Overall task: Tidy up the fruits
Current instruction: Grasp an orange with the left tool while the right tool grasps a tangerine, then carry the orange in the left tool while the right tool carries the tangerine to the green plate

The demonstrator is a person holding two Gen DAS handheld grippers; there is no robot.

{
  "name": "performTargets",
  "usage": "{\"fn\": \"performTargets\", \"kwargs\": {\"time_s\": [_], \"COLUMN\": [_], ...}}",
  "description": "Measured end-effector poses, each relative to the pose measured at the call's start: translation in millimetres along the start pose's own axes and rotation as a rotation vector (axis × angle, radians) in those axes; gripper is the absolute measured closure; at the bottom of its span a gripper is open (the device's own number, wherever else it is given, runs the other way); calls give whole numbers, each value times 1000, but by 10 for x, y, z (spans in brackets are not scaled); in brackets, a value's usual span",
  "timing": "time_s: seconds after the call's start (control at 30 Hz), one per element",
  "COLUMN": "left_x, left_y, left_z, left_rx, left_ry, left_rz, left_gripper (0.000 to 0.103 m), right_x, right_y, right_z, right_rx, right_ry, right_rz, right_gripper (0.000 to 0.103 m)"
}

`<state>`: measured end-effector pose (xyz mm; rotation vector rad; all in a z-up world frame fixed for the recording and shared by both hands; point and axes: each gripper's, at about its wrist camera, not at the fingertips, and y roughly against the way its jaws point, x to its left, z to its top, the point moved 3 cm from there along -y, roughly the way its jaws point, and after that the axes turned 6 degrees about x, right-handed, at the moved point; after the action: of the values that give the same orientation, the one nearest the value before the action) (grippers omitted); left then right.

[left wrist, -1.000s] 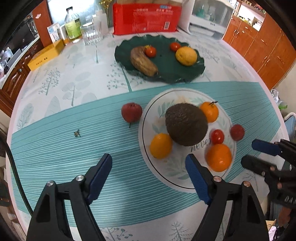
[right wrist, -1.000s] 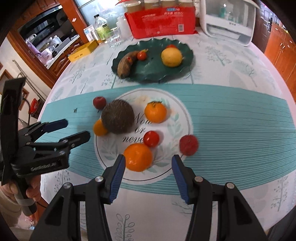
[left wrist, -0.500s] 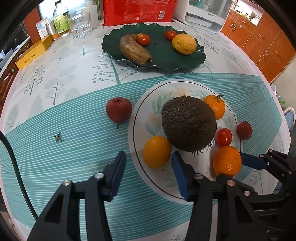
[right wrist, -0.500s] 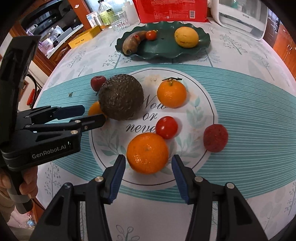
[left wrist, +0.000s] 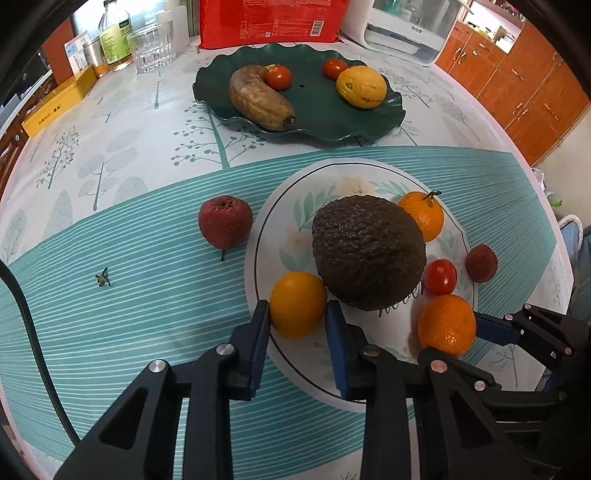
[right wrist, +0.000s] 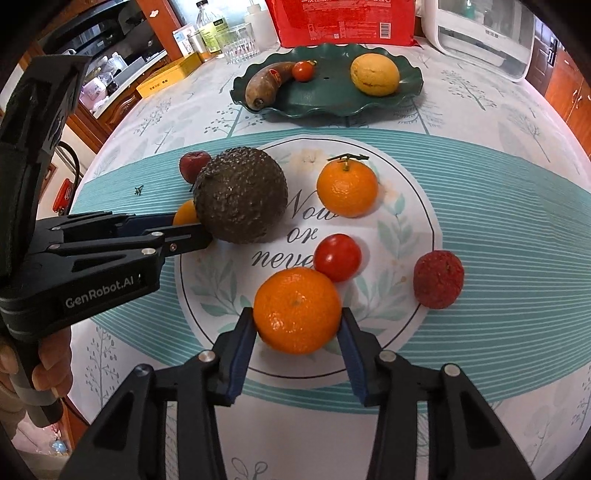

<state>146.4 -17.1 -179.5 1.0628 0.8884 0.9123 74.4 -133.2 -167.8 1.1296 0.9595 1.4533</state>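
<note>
While your left gripper (left wrist: 297,314) is closing, its two blue pads already touch both sides of the small smooth orange fruit (left wrist: 297,309), which lies at the near left edge of the white plate (left wrist: 284,229) and touches the big dark rough fruit (left wrist: 367,251). Your right gripper (right wrist: 297,321) is closing as well, and its pads sit against the two sides of the large mandarin (right wrist: 296,310) at the near edge of the same plate; this fruit also rests on the plate.

Just behind the large mandarin you have a cherry tomato (right wrist: 337,257), almost touching it. Farther back on the plate there is a second mandarin with a stem (right wrist: 347,189), apart from the dark fruit.

Two red rough fruits lie off the plate on the striped tablecloth (left wrist: 147,295): one just beside the plate's left rim (left wrist: 225,221), the other just beside the right rim (right wrist: 438,279). A small dry stem piece (left wrist: 103,277) lies on the cloth, well to the left.

Behind the white plate stands a dark green wavy plate (left wrist: 317,114). It carries a brown banana (left wrist: 258,96), two tomatoes (one (left wrist: 277,76) touches the banana) and a yellow citrus fruit (left wrist: 361,86).

At the far edge of the table you see a red package (left wrist: 269,20), a glass (left wrist: 152,46), a bottle (left wrist: 115,35) and a yellow box (left wrist: 55,103).

In the right wrist view, your left hand (right wrist: 51,369) grips the handle of the left gripper.
</note>
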Motion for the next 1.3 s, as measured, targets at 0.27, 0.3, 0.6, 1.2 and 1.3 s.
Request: {"fn": "performTargets", "kwargs": {"time_s": [0.27, 0.3, 0.6, 1.2, 1.3], "left_x": [53, 57, -65, -328, -345], "left_y": [133, 159, 670, 1962, 2130], "left_z": [-118, -134, -192, 703, 939], "left_rx": [-17, -18, -100, -302, -326], "left_ry": [32, 34, 24, 32, 42], "left_rz": [-17, -18, -24, 74, 101], "left_gripper": [76, 76, 76, 75, 75], "right_x": [-18, -18, 17, -4, -43], "right_y": [124, 144, 526, 2105, 2327], "right_z": [-21, -21, 80, 1364, 1631], "right_rx": [-33, -38, -131, -390, -432], "right_ry": [-6, -6, 16, 197, 216], "right_rz": [18, 20, 28, -63, -83], "right_gripper": [59, 59, 60, 60, 60]}}
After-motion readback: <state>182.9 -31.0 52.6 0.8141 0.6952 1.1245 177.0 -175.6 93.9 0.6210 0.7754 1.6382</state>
